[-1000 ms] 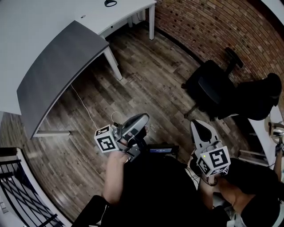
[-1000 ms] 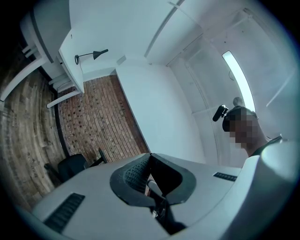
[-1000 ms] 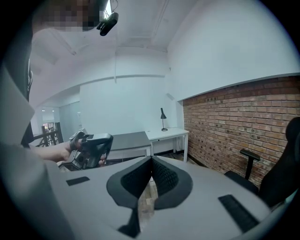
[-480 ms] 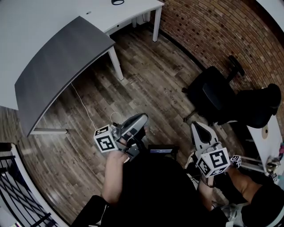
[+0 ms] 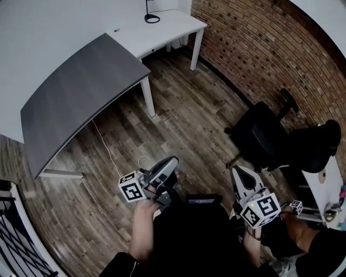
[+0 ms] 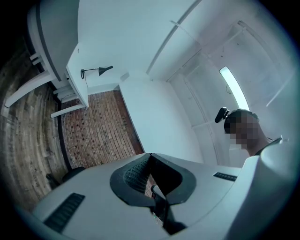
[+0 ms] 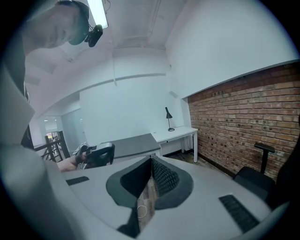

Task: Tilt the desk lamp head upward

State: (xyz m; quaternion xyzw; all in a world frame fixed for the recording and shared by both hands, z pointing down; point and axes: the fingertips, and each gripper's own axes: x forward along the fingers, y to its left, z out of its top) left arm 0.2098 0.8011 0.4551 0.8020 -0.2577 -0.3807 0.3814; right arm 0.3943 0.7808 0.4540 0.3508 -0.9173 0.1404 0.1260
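The black desk lamp [image 5: 150, 12] stands far off on the white desk [image 5: 175, 27] at the top of the head view, where only its base and lower stem show. In the left gripper view the whole desk lamp [image 6: 96, 71] appears small and distant. In the right gripper view the desk lamp [image 7: 168, 117] has its head angled down. My left gripper [image 5: 165, 169] and right gripper [image 5: 241, 176] are held close to my body over the wooden floor, far from the lamp. Both are shut with nothing between the jaws, as seen on the left gripper [image 6: 149, 161] and right gripper [image 7: 151, 161].
A curved grey desk [image 5: 81, 92] adjoins the white one. A brick wall [image 5: 259, 48] runs along the right, with a black office chair [image 5: 259, 132] in front of it. A white cable [image 5: 108, 149] lies on the floor. A black railing [image 5: 16, 243] is at lower left.
The head view has shifted so that the white desk and the lamp's base have come into sight at the top. Both grippers stay shut near my body.
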